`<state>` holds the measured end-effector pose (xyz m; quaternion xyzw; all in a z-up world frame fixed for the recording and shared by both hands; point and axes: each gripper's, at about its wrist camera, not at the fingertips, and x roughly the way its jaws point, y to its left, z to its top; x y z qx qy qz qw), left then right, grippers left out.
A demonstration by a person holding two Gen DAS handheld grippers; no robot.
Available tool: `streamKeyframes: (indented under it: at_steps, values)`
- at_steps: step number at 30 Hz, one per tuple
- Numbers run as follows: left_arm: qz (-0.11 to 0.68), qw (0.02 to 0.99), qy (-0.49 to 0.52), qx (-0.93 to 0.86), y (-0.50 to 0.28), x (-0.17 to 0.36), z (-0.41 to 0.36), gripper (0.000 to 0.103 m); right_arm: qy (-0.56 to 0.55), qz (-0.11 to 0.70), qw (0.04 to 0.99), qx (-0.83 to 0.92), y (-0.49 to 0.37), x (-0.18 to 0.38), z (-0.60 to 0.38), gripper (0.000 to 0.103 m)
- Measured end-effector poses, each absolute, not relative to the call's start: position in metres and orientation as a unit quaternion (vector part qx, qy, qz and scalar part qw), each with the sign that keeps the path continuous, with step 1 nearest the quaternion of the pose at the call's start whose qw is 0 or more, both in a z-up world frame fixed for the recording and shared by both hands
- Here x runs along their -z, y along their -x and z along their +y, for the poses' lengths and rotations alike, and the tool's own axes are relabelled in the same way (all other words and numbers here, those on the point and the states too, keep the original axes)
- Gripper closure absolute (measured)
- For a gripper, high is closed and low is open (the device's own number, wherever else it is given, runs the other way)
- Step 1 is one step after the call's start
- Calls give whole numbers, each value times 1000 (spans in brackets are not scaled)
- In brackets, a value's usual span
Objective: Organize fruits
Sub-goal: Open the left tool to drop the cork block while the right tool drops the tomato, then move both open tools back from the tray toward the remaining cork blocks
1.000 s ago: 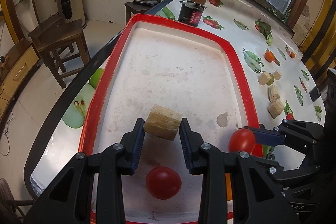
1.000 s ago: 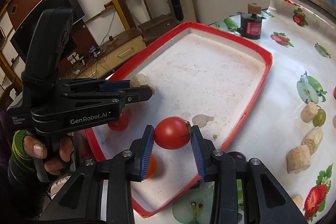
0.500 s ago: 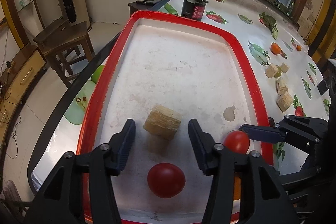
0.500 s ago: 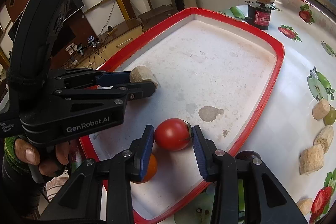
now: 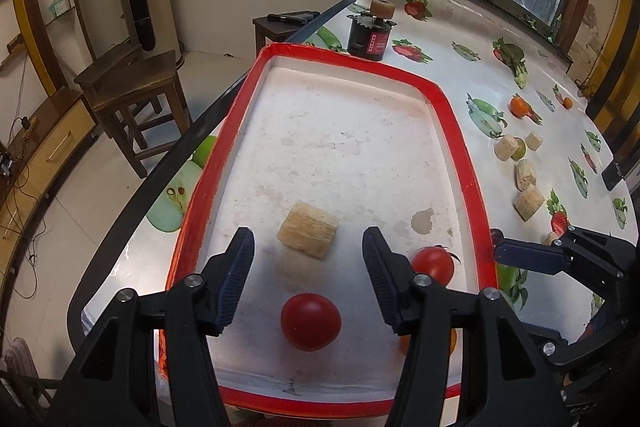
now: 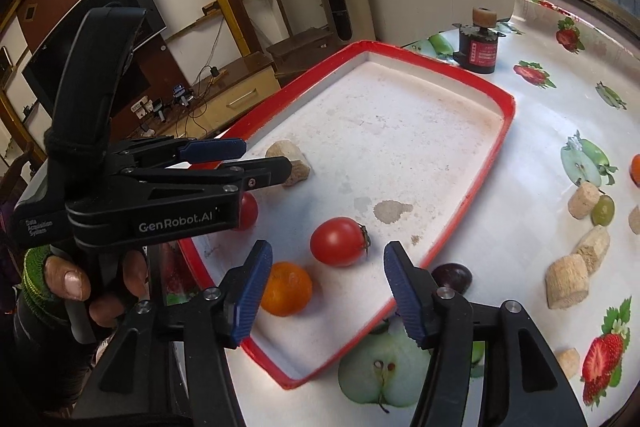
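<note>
A red-rimmed white tray (image 5: pixel 452 131) (image 6: pixel 500 131) holds a beige block (image 5: pixel 308 233) (image 6: pixel 294 163), a stemmed tomato (image 6: pixel 339 241) (image 5: pixel 434 265), a second tomato (image 5: pixel 311 321) (image 6: pixel 246 211) and an orange (image 6: pixel 286 289). My left gripper (image 5: pixel 307 233) (image 6: pixel 262 155) stands open over the block, its pads well clear on both sides. My right gripper (image 6: pixel 328 247) hovers at the tray's near corner with its jaws opening. The stemmed tomato lies on the tray floor between them, untouched. One blue pad of the right gripper's fingers (image 5: pixel 524 255) shows in the left wrist view.
A dark jar (image 5: pixel 370 35) topped by a cork stands past the tray's far end. Several beige blocks (image 6: pixel 568 281), a green grape (image 6: pixel 603 209) and a dark plum (image 6: pixel 452 277) lie on the fruit-print tablecloth right of the tray. A wooden stool (image 5: pixel 132 87) stands beyond the table's left edge.
The left jaws spread and let go of the beige block, which now rests on the tray. The right jaws came off the stemmed tomato and widened; it sits on the tray floor.
</note>
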<state>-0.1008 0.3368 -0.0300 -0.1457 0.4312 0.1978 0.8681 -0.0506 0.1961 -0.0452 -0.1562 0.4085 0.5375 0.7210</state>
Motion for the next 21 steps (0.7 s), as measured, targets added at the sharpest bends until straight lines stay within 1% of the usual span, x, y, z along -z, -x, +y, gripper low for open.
streamKeyframes:
  at_steps: [21]
  values:
    - [418, 883, 126, -173, 96, 5, 298, 48, 123, 397, 765, -492, 35, 21, 112, 43]
